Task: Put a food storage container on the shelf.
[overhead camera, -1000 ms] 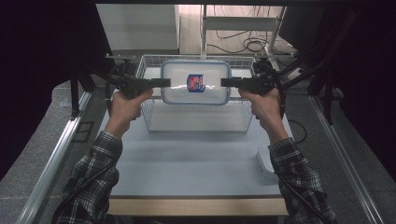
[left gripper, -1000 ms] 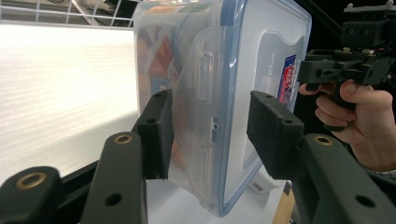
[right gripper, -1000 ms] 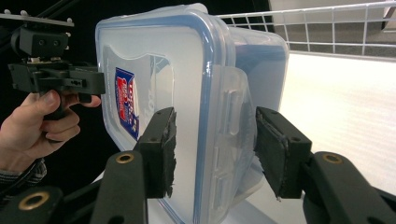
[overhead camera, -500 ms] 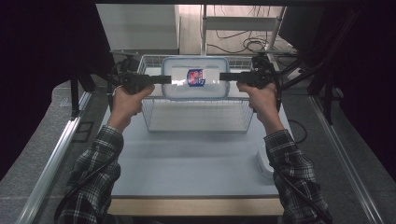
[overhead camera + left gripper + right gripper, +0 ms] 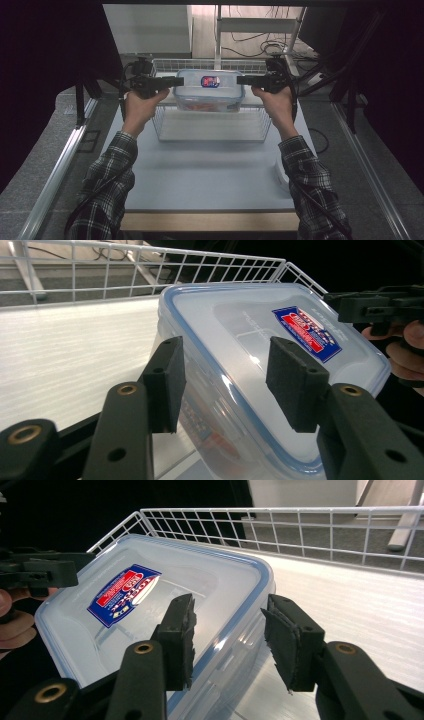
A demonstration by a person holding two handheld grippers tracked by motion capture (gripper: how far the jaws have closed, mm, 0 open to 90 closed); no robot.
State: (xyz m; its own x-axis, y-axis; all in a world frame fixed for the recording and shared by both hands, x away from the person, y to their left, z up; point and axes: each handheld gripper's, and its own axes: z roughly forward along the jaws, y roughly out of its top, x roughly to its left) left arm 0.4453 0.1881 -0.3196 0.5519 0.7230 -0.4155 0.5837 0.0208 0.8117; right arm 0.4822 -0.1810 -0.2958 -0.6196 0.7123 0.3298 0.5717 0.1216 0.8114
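Observation:
A clear plastic container (image 5: 210,92) with a blue-sealed lid and a red and blue label lies inside the white wire basket (image 5: 210,134), towards its far side. My left gripper (image 5: 172,81) is at its left end and my right gripper (image 5: 241,79) at its right end. In the left gripper view the pads straddle the container's (image 5: 240,335) rim, one over the lid and one beside the wall, with gaps showing. In the right gripper view the jaws have just been closing with the container's (image 5: 200,585) corner between them, and a gap still shows at the outer pad.
The basket stands at the far half of the white table (image 5: 210,180), its wire rim (image 5: 150,250) rising behind the container. A white object (image 5: 281,172) lies at the table's right edge. Metal rails run along both sides, and cables lie on the floor beyond.
Both hands carried the container a little farther away and down into the basket; it looks smaller and lower now. The grippers stayed at its two ends.

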